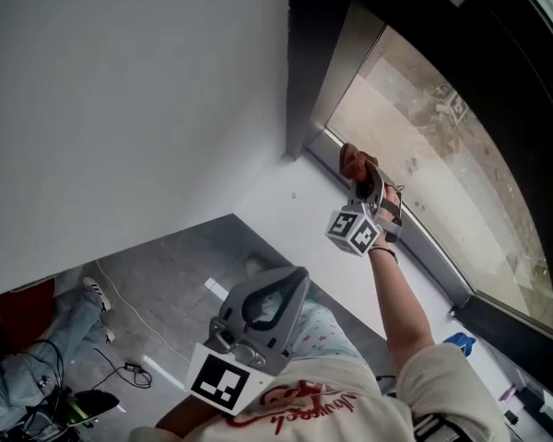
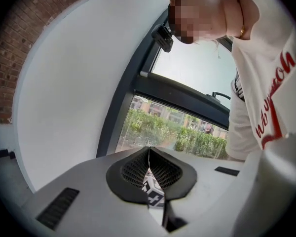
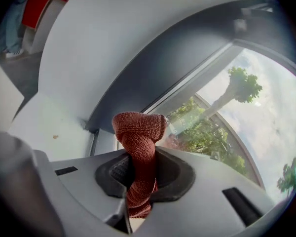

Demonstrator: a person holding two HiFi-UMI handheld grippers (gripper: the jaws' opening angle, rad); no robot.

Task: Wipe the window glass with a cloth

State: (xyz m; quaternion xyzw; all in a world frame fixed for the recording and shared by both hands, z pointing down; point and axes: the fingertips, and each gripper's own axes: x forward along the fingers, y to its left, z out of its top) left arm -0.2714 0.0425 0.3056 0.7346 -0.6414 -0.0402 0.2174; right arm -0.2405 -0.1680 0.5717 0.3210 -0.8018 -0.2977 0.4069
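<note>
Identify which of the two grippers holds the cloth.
The right gripper: a rust-red cloth is clamped between its jaws. The left gripper is shut with nothing in it.

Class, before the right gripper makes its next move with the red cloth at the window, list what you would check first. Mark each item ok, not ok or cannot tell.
1. Right gripper holds the cloth: ok, its jaws are shut on it.
2. Cloth stands out beyond the gripper for wiping: ok, a bunched end protrudes.
3. Cloth touches the window glass: cannot tell; it sits near the lower corner, by the frame.
4. Left gripper is out of the way: ok, shut on nothing and held low near the person's body, apart from the glass.
</note>
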